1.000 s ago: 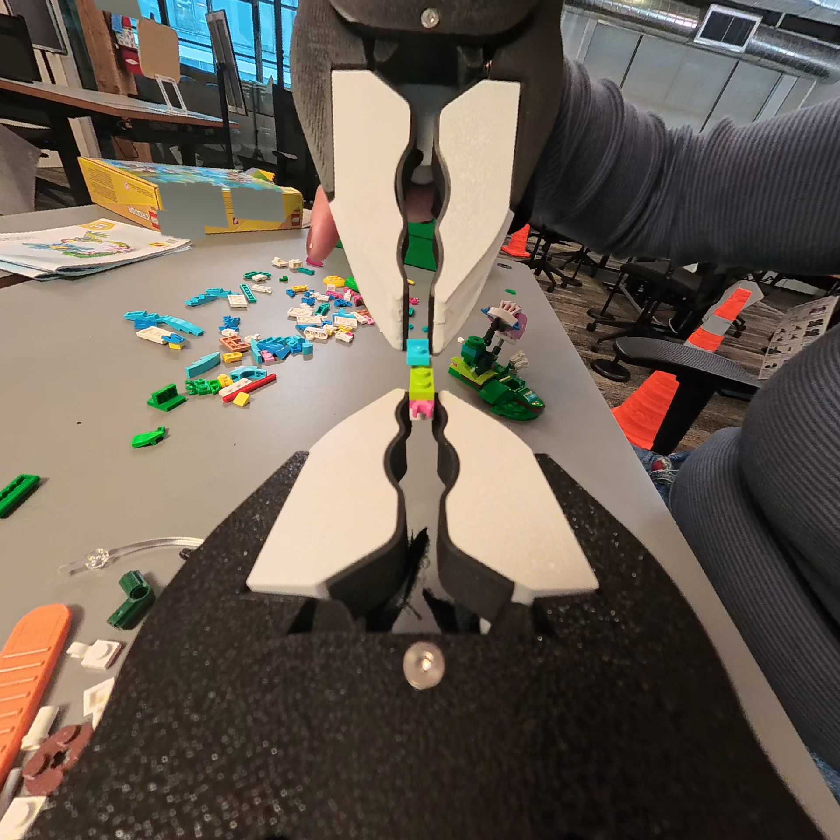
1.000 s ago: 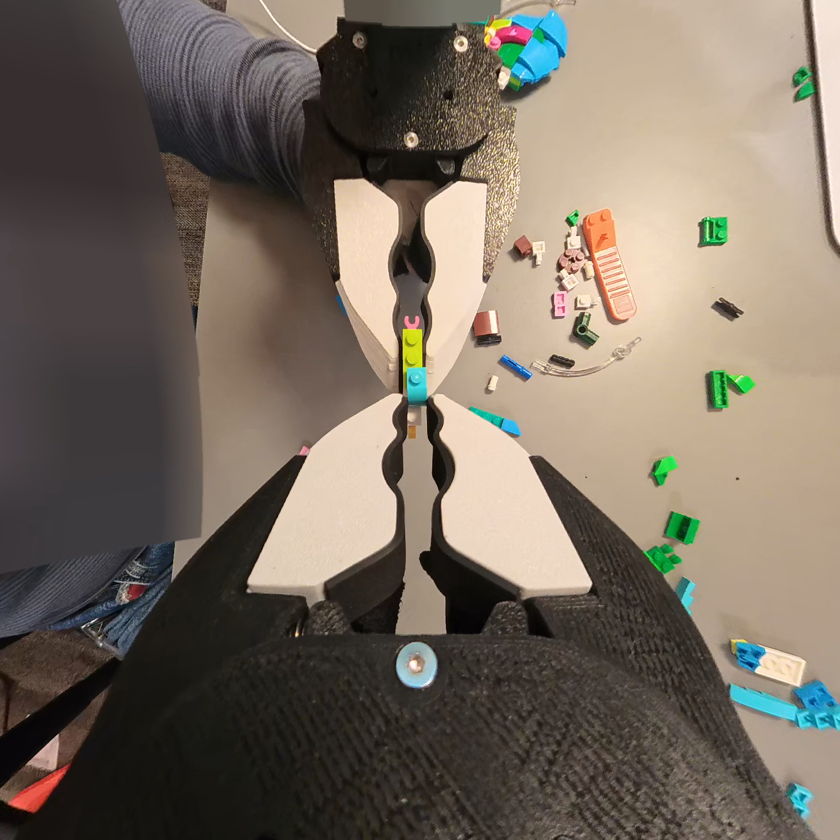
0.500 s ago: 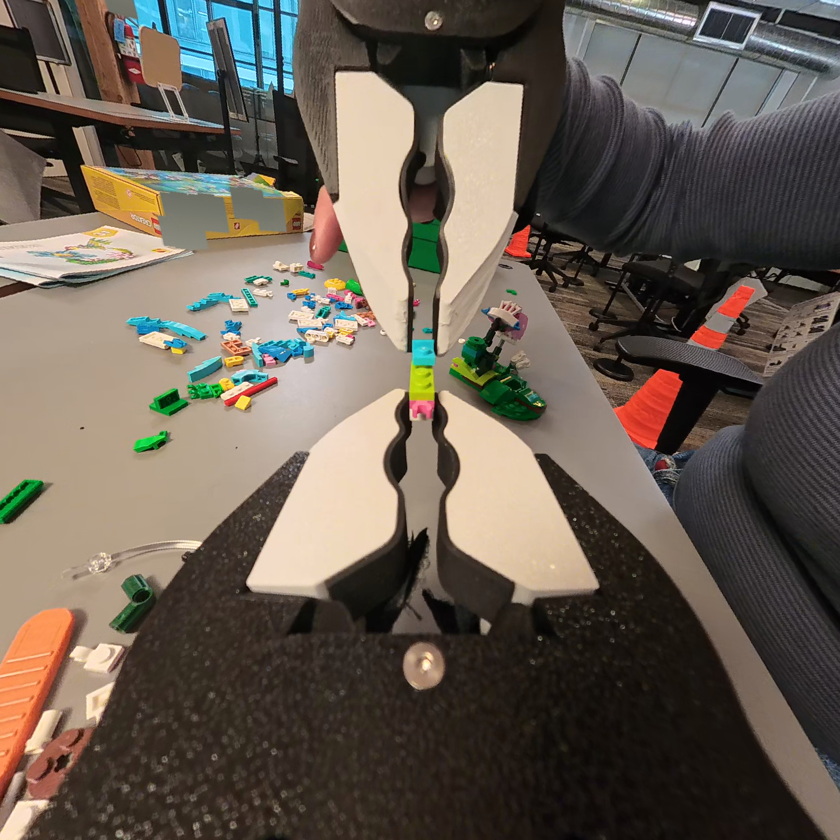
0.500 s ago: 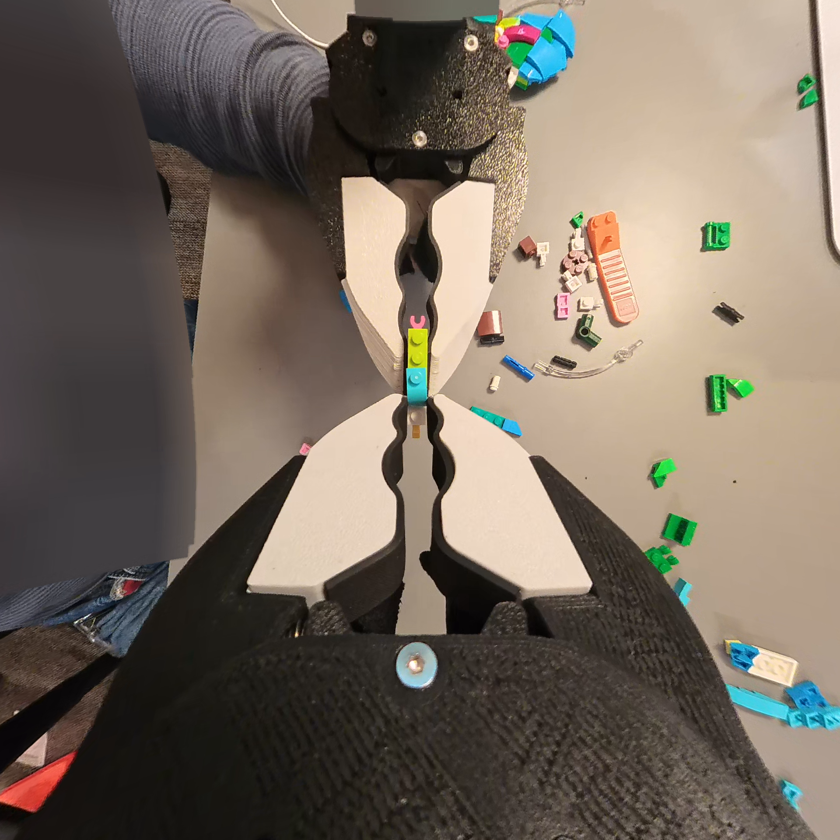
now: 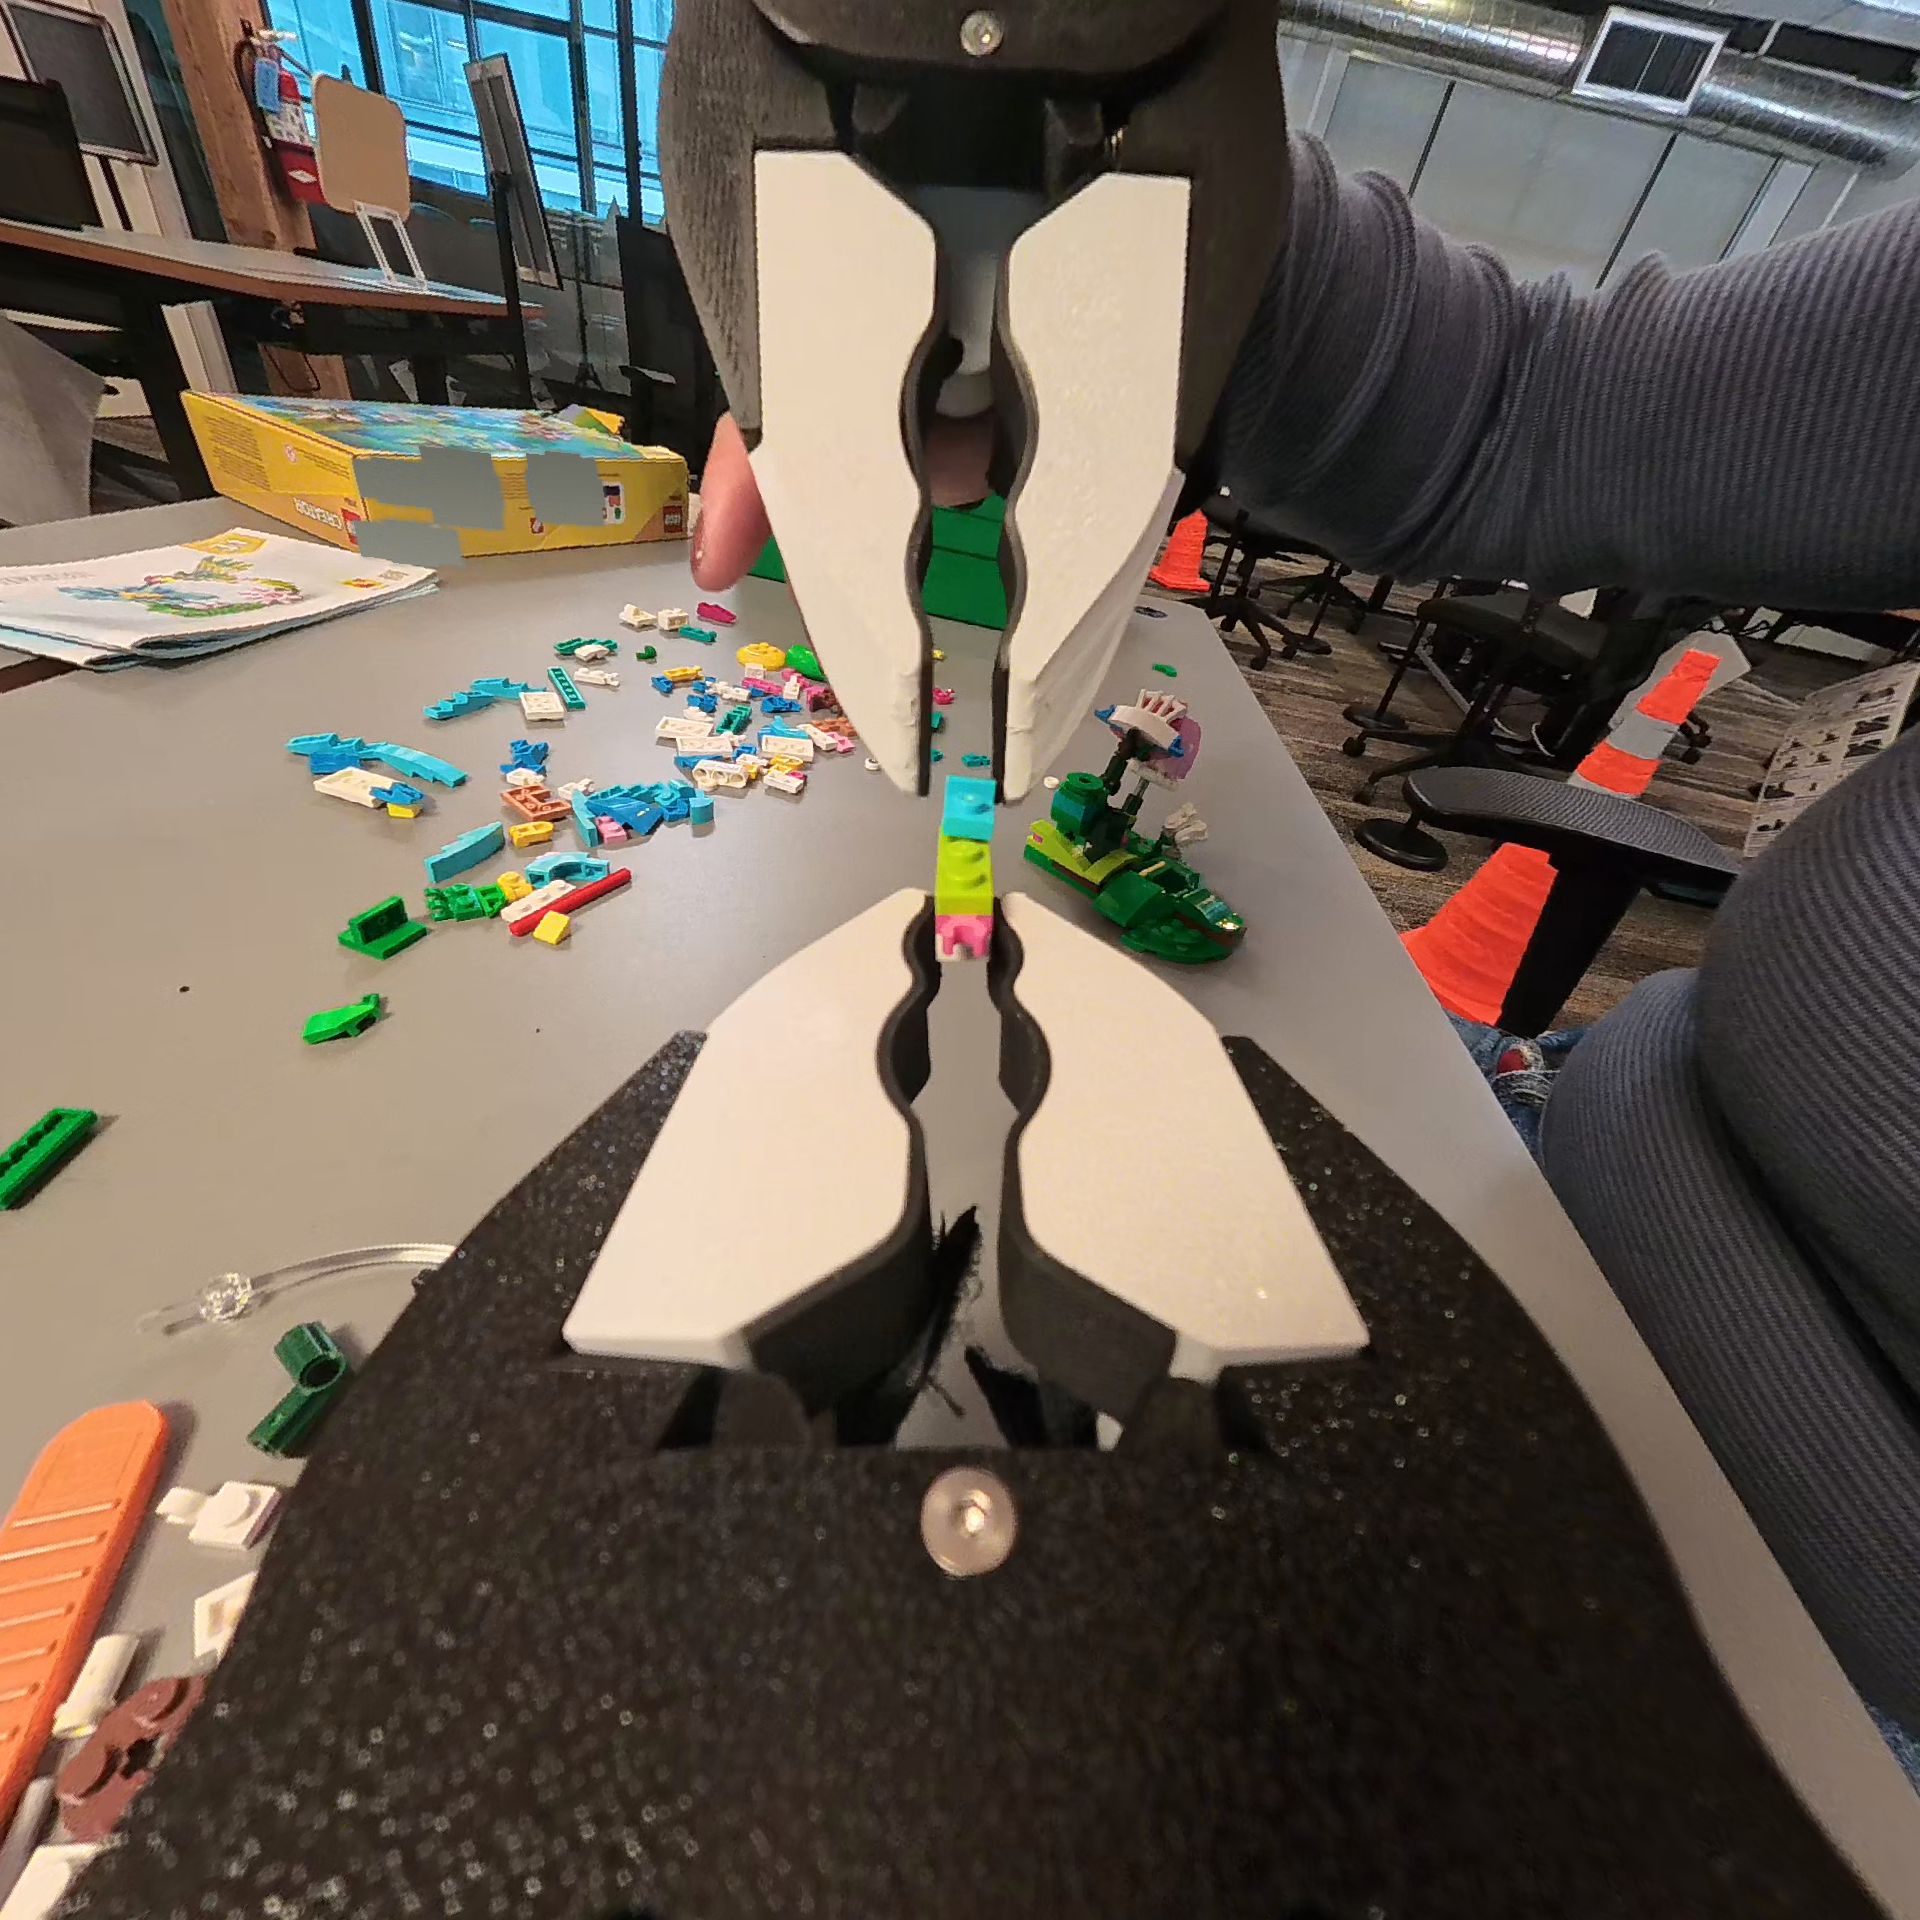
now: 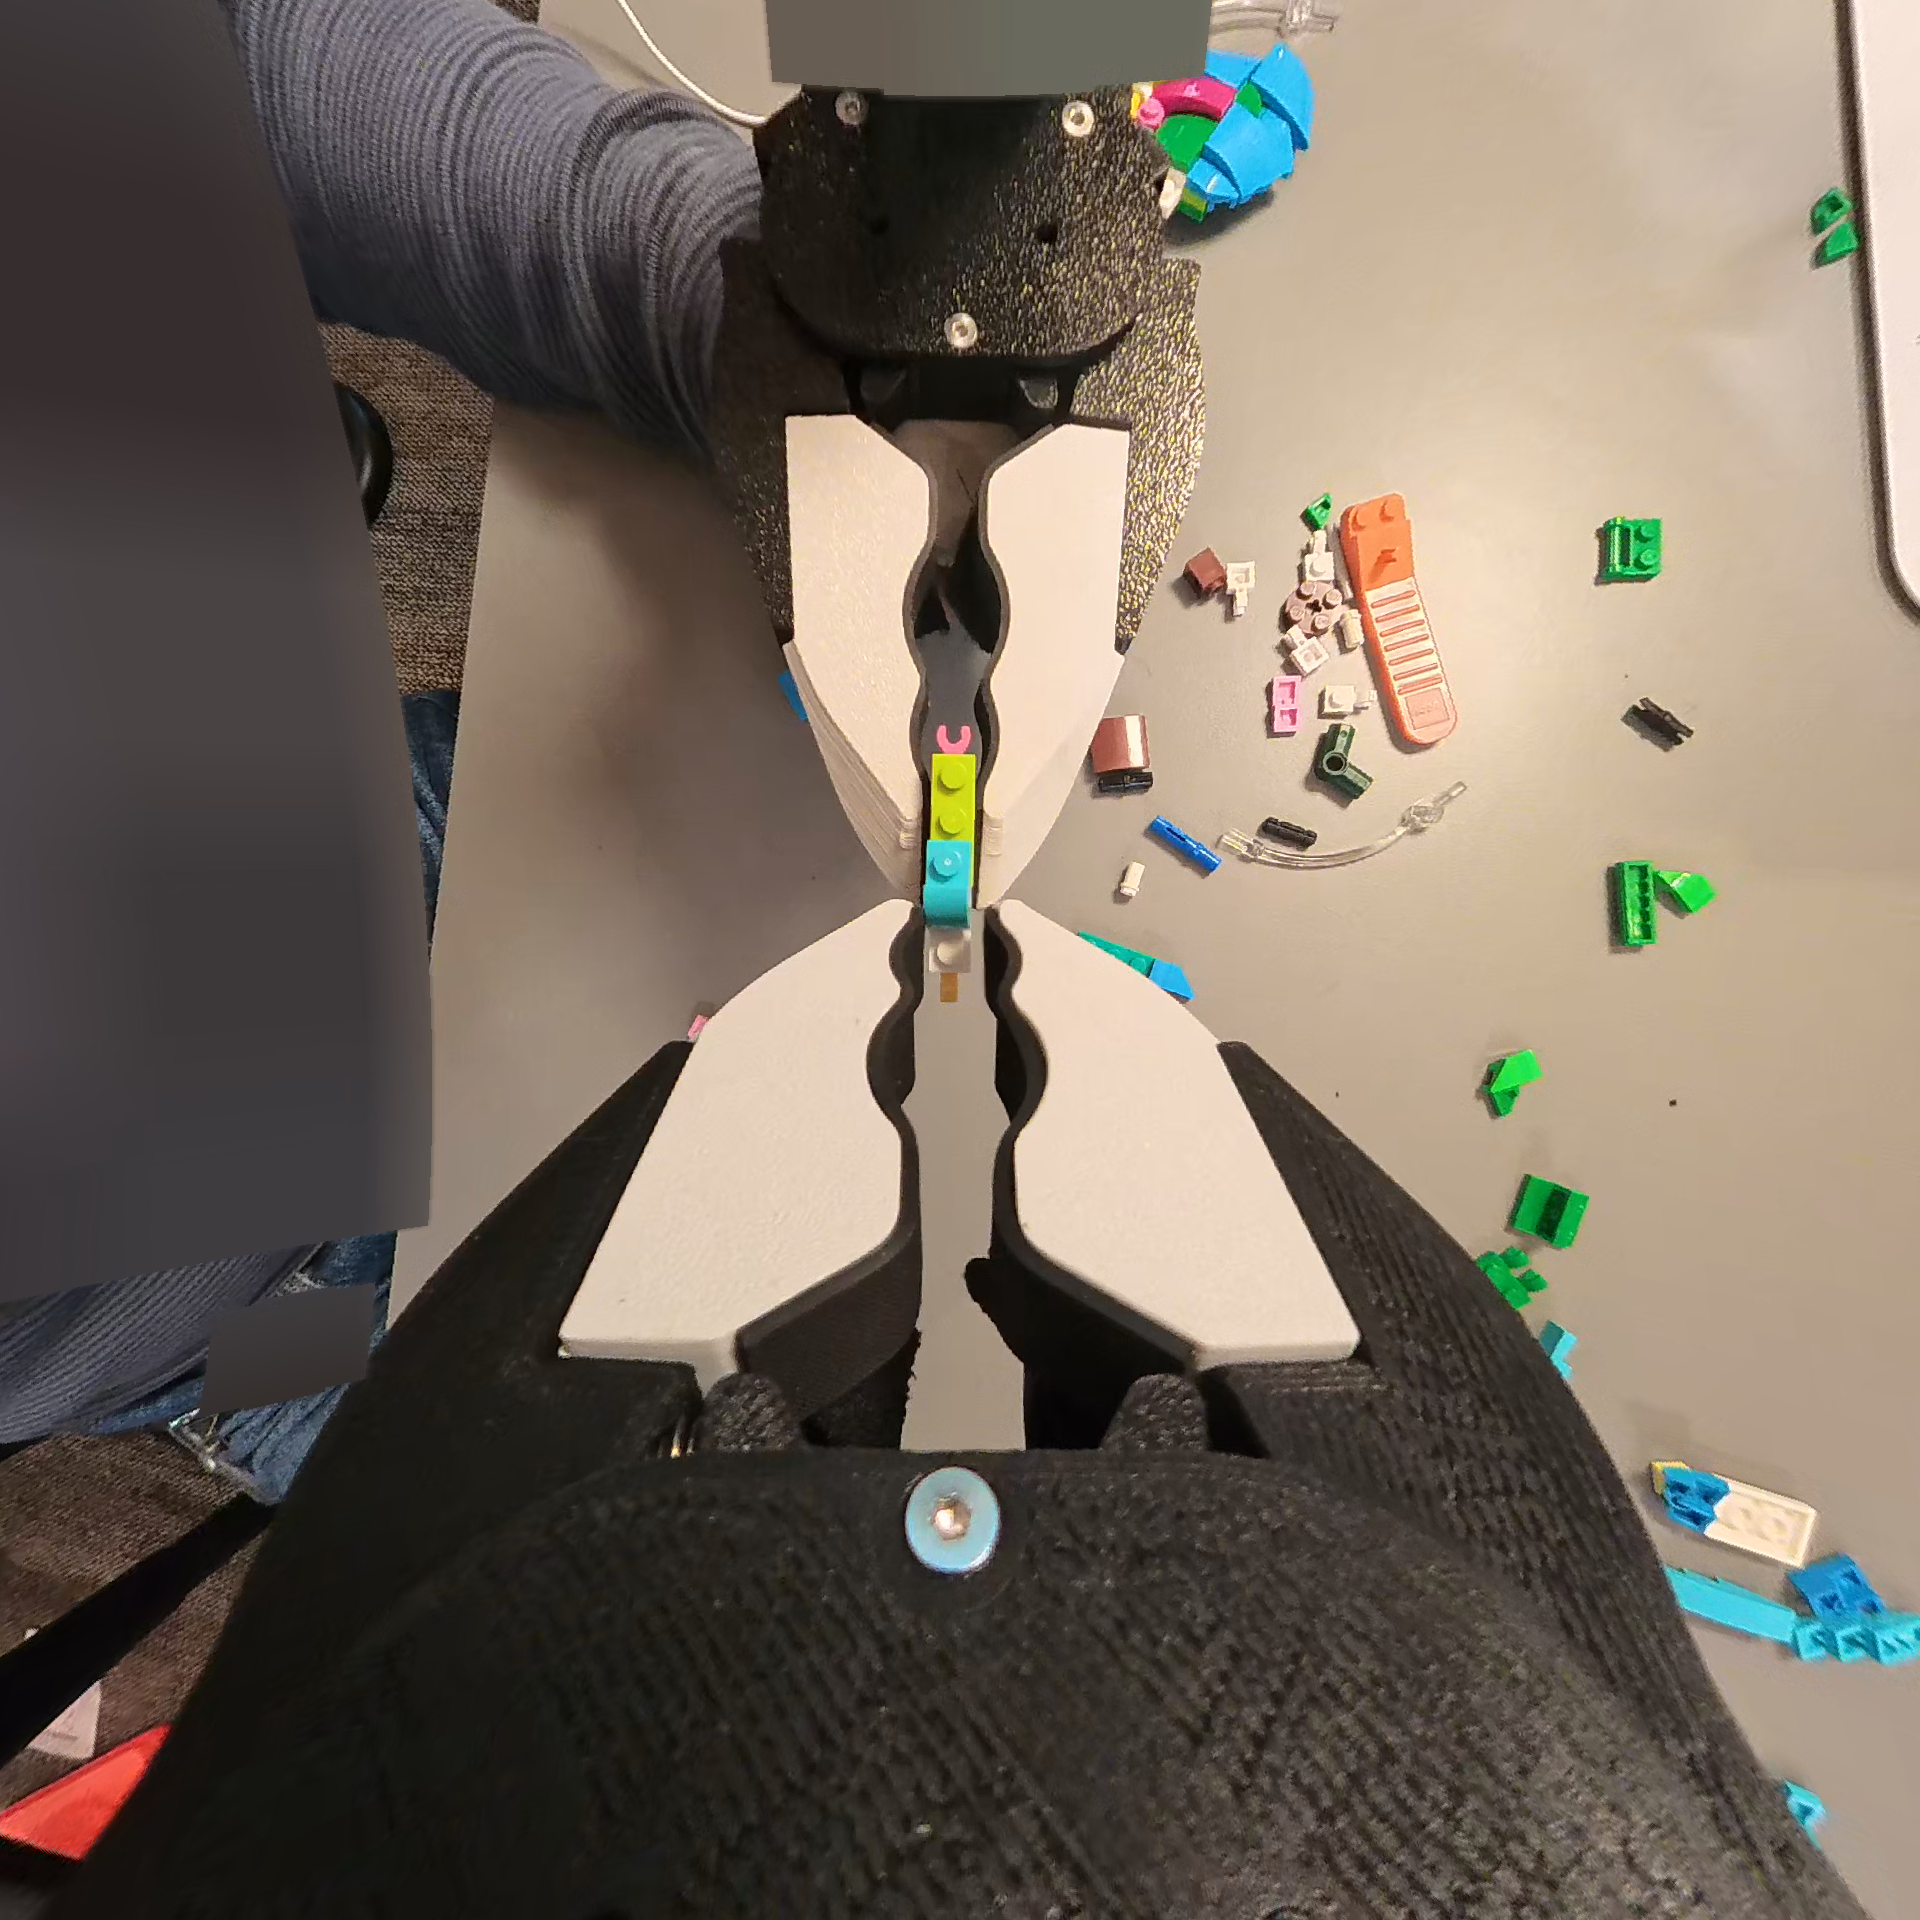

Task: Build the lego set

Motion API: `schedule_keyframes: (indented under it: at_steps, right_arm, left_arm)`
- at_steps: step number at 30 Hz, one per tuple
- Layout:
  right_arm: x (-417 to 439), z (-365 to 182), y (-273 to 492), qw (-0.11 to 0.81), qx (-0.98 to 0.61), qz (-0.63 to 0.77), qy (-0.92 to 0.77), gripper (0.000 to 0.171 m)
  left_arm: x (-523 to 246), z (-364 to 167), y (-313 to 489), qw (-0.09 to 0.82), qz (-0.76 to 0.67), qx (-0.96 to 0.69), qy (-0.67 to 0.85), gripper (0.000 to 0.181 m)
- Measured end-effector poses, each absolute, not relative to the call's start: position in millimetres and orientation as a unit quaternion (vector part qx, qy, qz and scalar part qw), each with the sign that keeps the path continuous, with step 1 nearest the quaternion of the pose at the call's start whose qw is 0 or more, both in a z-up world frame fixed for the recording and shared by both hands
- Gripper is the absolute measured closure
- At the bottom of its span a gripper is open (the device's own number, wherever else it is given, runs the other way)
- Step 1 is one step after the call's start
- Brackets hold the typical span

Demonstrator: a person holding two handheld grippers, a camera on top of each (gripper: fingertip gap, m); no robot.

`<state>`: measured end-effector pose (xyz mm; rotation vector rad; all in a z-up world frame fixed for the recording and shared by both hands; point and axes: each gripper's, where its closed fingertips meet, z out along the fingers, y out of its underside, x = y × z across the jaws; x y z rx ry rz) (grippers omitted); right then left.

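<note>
A small strip of joined Lego pieces (image 5: 964, 868), pink, lime and cyan, is held in the air between my two grippers, which meet tip to tip. My left gripper (image 5: 961, 920) is shut on the pink and lime end. My right gripper (image 5: 961, 795) comes from the far side and closes on the cyan end. In the right wrist view the strip (image 6: 951, 800) continues into a white and tan piece (image 6: 948, 956) between the fingers of my right gripper (image 6: 951, 920). The left gripper (image 6: 951, 883) faces it from above.
On the grey table (image 5: 260, 1039) lie scattered loose pieces (image 5: 675, 748), a green flower model (image 5: 1132, 883), a yellow box (image 5: 436, 478), a booklet (image 5: 197, 592) and an orange brick separator (image 6: 1392, 623). A blue model (image 6: 1242, 135) sits behind the left gripper. The table edge runs close on the right. Both grippers' tips are close together, under 4 cm apart.
The cyan piece has come straight in line with the lime one. Both grippers stay tip to tip on the strip, with only a slight shift.
</note>
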<state>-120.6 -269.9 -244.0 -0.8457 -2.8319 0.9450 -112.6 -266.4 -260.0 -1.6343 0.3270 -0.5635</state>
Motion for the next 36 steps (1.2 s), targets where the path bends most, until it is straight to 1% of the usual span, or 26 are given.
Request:
schedule_keyframes:
  at_steps: [3,5,6,7,9,11,13,16,19,22,25,26,29,33,36]
  right_arm:
    - [-121.3,-241.6,-267.8,0.033,-0.271,0.305,-0.912,0.158]
    - [-124.5,-235.5,-267.4,0.067,-0.265,0.318,-0.908,0.149]
    - [-128.4,-232.0,-266.7,0.105,-0.257,0.321,-0.905,0.141]
    - [-133.8,-228.9,-264.2,0.163,-0.240,0.314,-0.904,0.133]
    - [-141.9,-223.9,-259.7,0.312,-0.172,0.271,-0.894,0.127]
    - [-139.6,-225.2,-265.0,0.423,-0.088,0.215,-0.876,0.120]
    - [-137.4,-231.0,-270.6,0.502,-0.022,0.151,-0.851,0.113]
    - [-138.1,-236.9,-274.6,0.584,0.051,0.074,-0.807,0.113]
    - [-141.3,-241.4,-274.6,0.607,0.050,0.066,-0.790,0.114]
    - [-145.7,-244.5,-272.1,0.610,0.043,0.063,-0.788,0.119]
    - [-147.6,-244.8,-272.6,0.621,0.053,0.060,-0.780,0.133]
    - [-148.0,-242.6,-272.8,0.629,0.058,0.057,-0.773,0.141]
    - [-148.5,-242.9,-272.5,0.628,0.045,0.060,-0.774,0.142]
    - [-147.5,-243.7,-271.4,0.605,0.015,0.084,-0.792,0.146]
    - [-147.0,-244.6,-271.2,0.592,0.014,0.075,-0.802,0.147]
  left_arm:
    - [-113.3,-259.5,-266.3,0.639,-0.246,-0.715,0.142,0.173]
    - [-115.2,-259.0,-266.2,0.640,-0.244,-0.715,0.137,0.173]
    - [-116.7,-258.9,-265.9,0.641,-0.242,-0.716,0.133,0.173]
    - [-118.0,-258.4,-265.9,0.642,-0.244,-0.715,0.129,0.173]
    - [-120.4,-256.4,-266.1,0.645,-0.252,-0.711,0.118,0.173]
    - [-123.1,-254.4,-266.4,0.649,-0.262,-0.706,0.107,0.173]
    - [-123.9,-250.9,-267.6,0.652,-0.280,-0.697,0.100,0.173]
    - [-124.8,-248.3,-268.7,0.655,-0.295,-0.690,0.092,0.173]
    - [-123.6,-248.2,-269.0,0.653,-0.302,-0.688,0.093,0.173]
    - [-120.7,-248.4,-269.1,0.651,-0.299,-0.690,0.100,0.173]
    - [-119.6,-249.2,-269.2,0.649,-0.301,-0.691,0.101,0.173]
    - [-119.5,-250.2,-268.9,0.647,-0.301,-0.693,0.100,0.173]
    - [-120.3,-249.4,-269.1,0.647,-0.308,-0.691,0.095,0.173]
    - [-119.1,-246.7,-270.4,0.648,-0.324,-0.683,0.090,0.173]
    - [-118.6,-246.9,-270.7,0.647,-0.315,-0.688,0.095,0.173]
